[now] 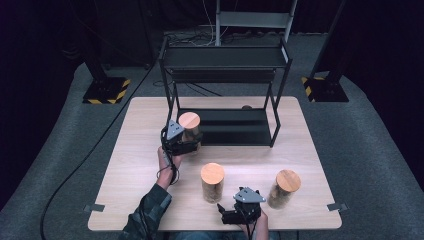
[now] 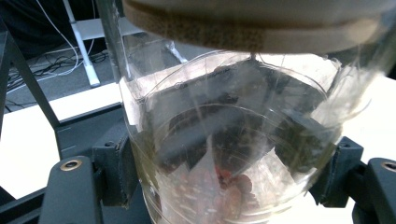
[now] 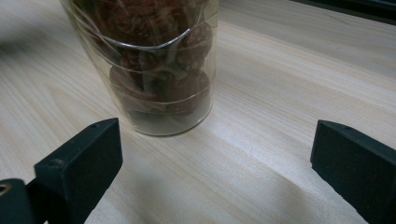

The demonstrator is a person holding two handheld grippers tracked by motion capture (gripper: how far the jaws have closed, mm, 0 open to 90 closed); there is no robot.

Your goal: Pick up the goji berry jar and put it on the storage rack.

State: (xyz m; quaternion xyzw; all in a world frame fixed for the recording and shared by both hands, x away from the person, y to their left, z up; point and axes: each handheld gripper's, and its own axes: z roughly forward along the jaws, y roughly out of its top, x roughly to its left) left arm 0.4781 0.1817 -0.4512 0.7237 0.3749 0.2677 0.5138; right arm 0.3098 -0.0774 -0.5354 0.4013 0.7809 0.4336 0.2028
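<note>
A clear glass jar with a round wooden lid (image 1: 189, 121) is held at the front left corner of the black rack's lower tier (image 1: 235, 127), and my left gripper (image 1: 186, 145) is shut on it. In the left gripper view the black pads (image 2: 114, 163) press both sides of the jar (image 2: 224, 121), which has brownish bits at its bottom. A second lidded jar (image 1: 212, 182) stands mid-table, a third (image 1: 286, 187) to its right. My right gripper (image 1: 235, 210) hovers open near the front edge. Its jaws (image 3: 215, 158) stand wide apart, just short of the jar of brown nuts (image 3: 154, 70).
The two-tier black rack (image 1: 225, 57) stands at the back middle of the wooden table (image 1: 300, 135); its thin legs flank the lower tier. A small brown object (image 1: 246, 107) lies behind that tier. Black stands with hazard stripes (image 1: 106, 91) are on the floor beyond.
</note>
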